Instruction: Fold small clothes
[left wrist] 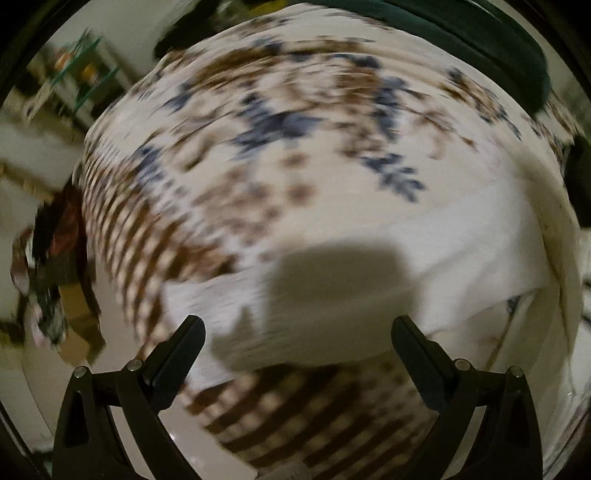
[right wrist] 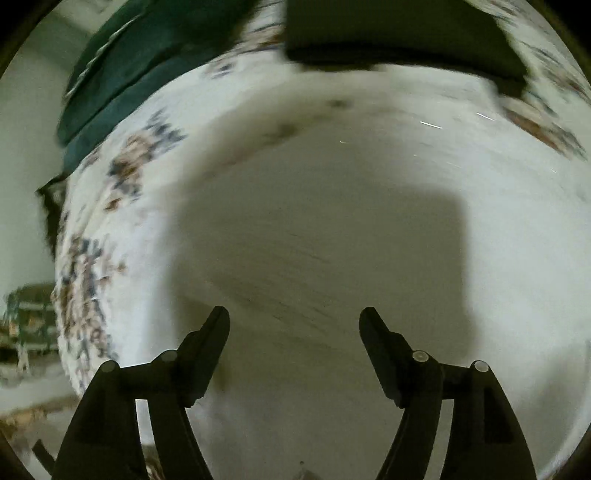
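Note:
A white garment [left wrist: 424,251] lies flat on a bed covered by a floral and checked sheet [left wrist: 258,122]. My left gripper [left wrist: 297,332] is open and empty, its jaws wide apart just above the garment's near edge. In the right wrist view the same white garment [right wrist: 351,229] fills most of the frame. My right gripper [right wrist: 294,321] is open and empty just above it. Both views are blurred by motion. Each gripper casts a dark shadow on the cloth.
A dark green cloth [left wrist: 480,40] lies at the far side of the bed; it also shows in the right wrist view [right wrist: 122,74], beside a dark flat piece [right wrist: 399,33]. A shelf [left wrist: 81,74] and clutter [left wrist: 51,266] stand beyond the bed's left edge.

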Demonstrator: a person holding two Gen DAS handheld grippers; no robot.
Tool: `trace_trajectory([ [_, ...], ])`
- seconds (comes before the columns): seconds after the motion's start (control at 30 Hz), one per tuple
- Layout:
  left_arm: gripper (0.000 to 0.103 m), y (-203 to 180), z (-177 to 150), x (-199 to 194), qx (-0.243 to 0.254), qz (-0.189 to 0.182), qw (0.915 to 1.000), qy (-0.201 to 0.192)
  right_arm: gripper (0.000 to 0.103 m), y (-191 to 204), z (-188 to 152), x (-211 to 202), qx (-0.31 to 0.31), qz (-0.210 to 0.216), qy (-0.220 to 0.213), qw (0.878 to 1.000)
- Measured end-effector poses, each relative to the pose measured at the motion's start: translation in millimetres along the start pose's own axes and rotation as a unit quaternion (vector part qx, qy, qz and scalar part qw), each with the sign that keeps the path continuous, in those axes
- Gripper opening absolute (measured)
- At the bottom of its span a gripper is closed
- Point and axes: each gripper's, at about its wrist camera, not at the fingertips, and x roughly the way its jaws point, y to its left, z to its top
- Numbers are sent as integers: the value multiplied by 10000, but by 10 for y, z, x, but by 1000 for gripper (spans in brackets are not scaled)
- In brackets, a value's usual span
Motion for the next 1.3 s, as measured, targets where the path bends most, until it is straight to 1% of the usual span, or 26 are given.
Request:
trace_trajectory([
  [0.07, 103, 264, -50, 20, -281, -69, 9995, 116, 75, -229, -125, -16, 278, -75, 158, 9995],
  [0.13, 103, 549, -90, 89, -605, -69, 9980, 153, 75, -424, -228, -1, 503, -138, 308, 9982],
  [0.17, 101, 683, -98, 157, -804, -137, 9965, 199, 75, -486, -280, 32, 576, -170, 369, 9975],
  [0.23, 101, 858, -104, 311, -1148, -308, 9923, 353, 75, -463, -272, 212, 643, -219, 455, 9967],
  [0.3, 101, 1001, -109, 504, -1550, -598, 9850, 476, 75, -422, -325, 299, 673, -259, 510, 9961],
  [0.33, 98, 1031, -109, 608, -1660, -664, 9822, 578, 75, -380, -348, 347, 663, -262, 530, 9960],
  [0.37, 88, 1035, -101, 730, -1749, -756, 9792, 698, 75, -345, -368, 375, 632, -263, 543, 9962],
  [0.4, 79, 1019, -86, 797, -1766, -796, 9784, 721, 75, -301, -382, 400, 591, -274, 554, 9963],
  [0.47, 34, 955, -46, 825, -1717, -626, 9811, 640, 75, -189, -403, 461, 460, -315, 616, 9965],
  [0.53, 6, 880, 30, 680, -1669, -501, 9841, 330, 75, -37, -405, 494, 318, -343, 622, 9970],
  [0.57, 5, 872, 70, 580, -1680, -484, 9845, 156, 75, 21, -409, 485, 219, -348, 605, 9973],
  [0.67, 5, 945, 306, 204, -1831, -510, 9801, -575, 75, 160, -406, 450, 35, -366, 541, 9979],
  [0.73, 6, 1075, 495, 123, -2002, -612, 9742, -843, 75, 217, -394, 432, -8, -340, 515, 9981],
  [0.8, 9, 1229, 653, 186, -2098, -614, 9713, -939, 75, 246, -386, 418, 0, -319, 513, 9982],
  [0.87, 10, 1343, 743, 313, -2263, -891, 9667, -792, 75, 268, -387, 423, 44, -288, 545, 9981],
  [0.93, 10, 1458, 710, 444, -2519, -1299, 9575, -539, 75, 286, -394, 425, 94, -255, 577, 9980],
  [0.97, 13, 1472, 650, 495, -2621, -1578, 9511, -431, 75, 290, -400, 418, 100, -238, 580, 9980],
  [1.0, 17, 1483, 588, 525, -2709, -1762, 9458, -328, 75, 296, -406, 416, 99, -229, 580, 9980],
  [1.03, 29, 1477, 532, 544, -2805, -1964, 9392, -244, 75, 305, -414, 419, 94, -225, 582, 9980],
  [1.07, 50, 1457, 447, 572, -2914, -2148, 9320, -170, 75, 304, -424, 421, 93, -225, 591, 9980],
  [1.1, 61, 1414, 329, 618, -3086, -2321, 9224, -61, 75, 303, -435, 431, 96, -230, 605, 9979],
  [1.13, 67, 1406, 243, 663, -3224, -2454, 9143, -35, 75, 299, -445, 443, 105, -236, 628, 9977],
  [1.2, 67, 1367, 144, 757, -3455, -2580, 9022, 103, 75, 286, -468, 476, 141, -251, 668, 9974],
  [1.23, 67, 1339, 143, 820, -3544, -2600, 8981, 138, 75, 279, -476, 489, 155, -261, 677, 9972],
  [1.27, 67, 1305, 165, 885, -3622, -2569, 8959, 101, 75, 273, -483, 501, 159, -288, 682, 9971],
  [1.3, 67, 1290, 204, 943, -3703, -2431, 8965, 98, 75, 269, -489, 510, 156, -316, 679, 9971],
])
